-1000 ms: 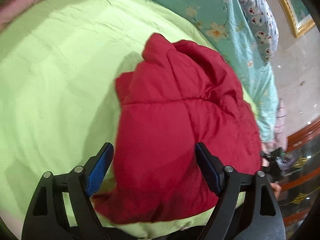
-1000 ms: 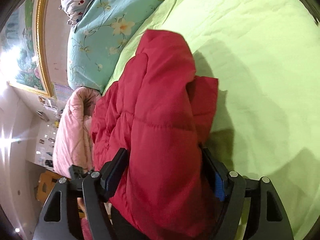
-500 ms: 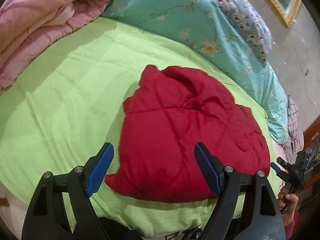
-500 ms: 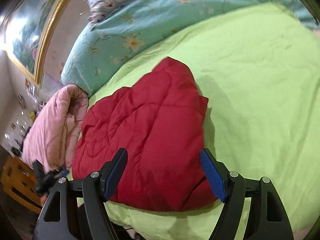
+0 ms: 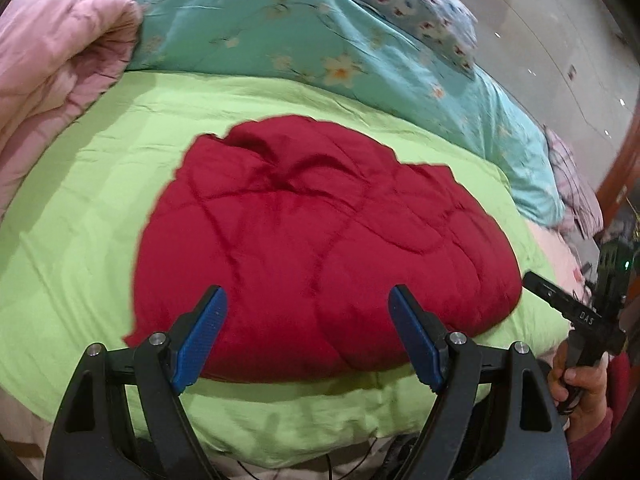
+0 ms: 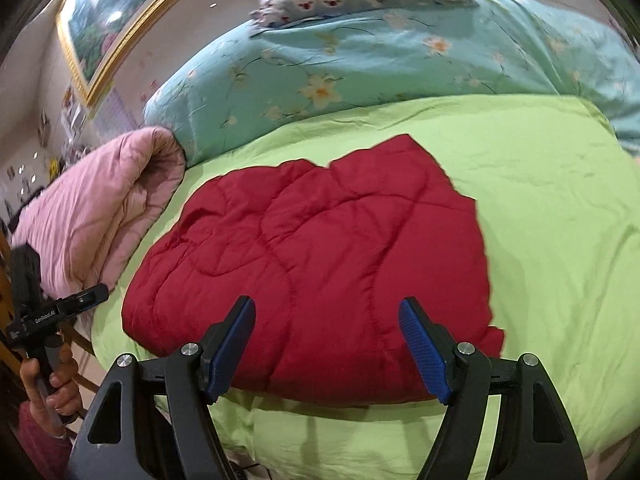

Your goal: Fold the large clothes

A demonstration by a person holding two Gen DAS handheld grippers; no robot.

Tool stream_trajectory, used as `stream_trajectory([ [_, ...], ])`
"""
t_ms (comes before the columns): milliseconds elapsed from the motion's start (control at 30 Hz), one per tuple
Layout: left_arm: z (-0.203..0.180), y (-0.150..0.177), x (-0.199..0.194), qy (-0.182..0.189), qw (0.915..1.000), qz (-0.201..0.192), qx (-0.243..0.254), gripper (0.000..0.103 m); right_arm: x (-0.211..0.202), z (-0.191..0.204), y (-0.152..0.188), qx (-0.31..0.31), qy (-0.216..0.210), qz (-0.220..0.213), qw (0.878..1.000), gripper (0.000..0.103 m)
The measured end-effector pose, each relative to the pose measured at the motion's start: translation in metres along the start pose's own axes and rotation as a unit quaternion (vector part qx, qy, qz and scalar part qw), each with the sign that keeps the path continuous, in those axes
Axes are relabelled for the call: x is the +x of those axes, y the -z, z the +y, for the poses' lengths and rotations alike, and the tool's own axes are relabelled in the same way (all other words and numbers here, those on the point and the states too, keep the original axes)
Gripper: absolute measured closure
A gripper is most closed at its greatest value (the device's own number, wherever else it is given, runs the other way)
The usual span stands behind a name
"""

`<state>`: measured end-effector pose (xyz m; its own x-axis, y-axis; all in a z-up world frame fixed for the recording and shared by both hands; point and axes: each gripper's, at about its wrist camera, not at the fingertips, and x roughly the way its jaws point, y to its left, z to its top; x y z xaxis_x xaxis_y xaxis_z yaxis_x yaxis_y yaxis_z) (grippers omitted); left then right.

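Heads up, a fair bit is cut off or mushy here: both views are soft with blur, so you can't make out any zipper, collar or sleeves on the red puffer jacket [image 5: 320, 248], and its near edge sits partly behind your tool bodies. The gold-framed picture [image 6: 116, 28] runs out of the top-left corner of the right wrist view, and your left hand [image 6: 56, 388] and right hand [image 5: 580, 384] only peek in at the frame edges, each wrapped around a handle. Your left tongs [image 5: 308, 340] are spread wide with nothing between the blue pads, hanging over the near part of the jacket without touching it. Same deal with your right tongs [image 6: 326, 348]: wide apart, empty, off the fabric. The jacket itself lies folded into a rounded, puffy bundle with quilted seams across the top, lying in the middle of the lime green sheet [image 5: 80, 208] on the bed, close to the near edge. Behind it is the teal floral quilt [image 5: 280, 32] with a patterned pillow [image 5: 408, 4] on top, and a rolled pink comforter [image 6: 100, 204] lies beside the jacket without touching it.
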<state>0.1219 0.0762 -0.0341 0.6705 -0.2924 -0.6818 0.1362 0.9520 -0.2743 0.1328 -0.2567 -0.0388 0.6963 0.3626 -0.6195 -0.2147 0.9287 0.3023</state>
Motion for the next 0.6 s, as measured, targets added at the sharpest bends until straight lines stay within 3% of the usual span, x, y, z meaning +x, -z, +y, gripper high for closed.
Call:
stream_trajectory([
  [267, -0.026, 0.002, 0.020, 0.015, 0.9994, 0.017, 0.025, 0.020, 0.018, 0.037, 0.002, -0.033, -0.026, 0.023, 0.999, 0.027],
  [600, -0.032, -0.002, 0.051, 0.007, 0.9996, 0.008, 0.027, 0.020, 0.060, 0.049, -0.004, -0.043, 0.001, 0.019, 0.999, 0.029],
])
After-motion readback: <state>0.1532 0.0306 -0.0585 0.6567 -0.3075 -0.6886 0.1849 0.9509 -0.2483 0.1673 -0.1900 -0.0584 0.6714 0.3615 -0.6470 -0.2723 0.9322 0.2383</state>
